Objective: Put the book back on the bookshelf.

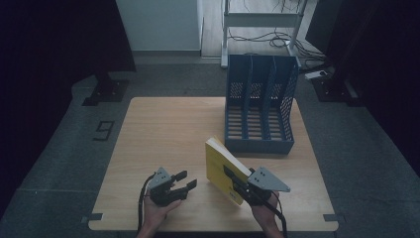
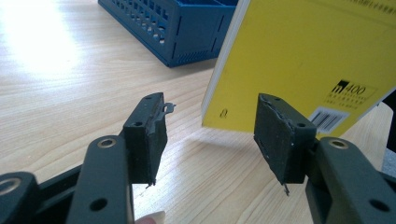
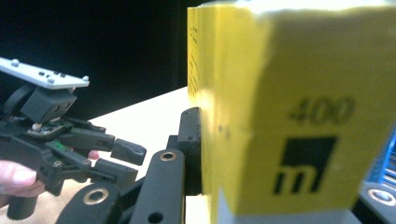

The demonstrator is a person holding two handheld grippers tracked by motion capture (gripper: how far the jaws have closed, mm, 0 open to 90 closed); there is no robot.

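A thick yellow book (image 1: 220,166) stands tilted above the wooden table (image 1: 163,134), a little clear of the surface, with my right gripper (image 1: 234,182) shut on its lower end. In the right gripper view the book (image 3: 280,93) sits between the jaws of the right gripper (image 3: 280,158), its cover marked "400". The left pad (image 3: 191,140) presses on its side. My left gripper (image 1: 187,179) rests open to the left of the book, held in a hand. In the left gripper view the left gripper (image 2: 212,105) has nothing between its pads, and the book (image 2: 299,60) hangs just beyond them.
A blue file holder (image 1: 260,146) with three upright slots stands at the back right of the table, just beyond the book; its corner (image 2: 177,28) shows in the left gripper view. Bare tabletop stretches to the left. The left gripper (image 3: 135,161) appears in the right gripper view.
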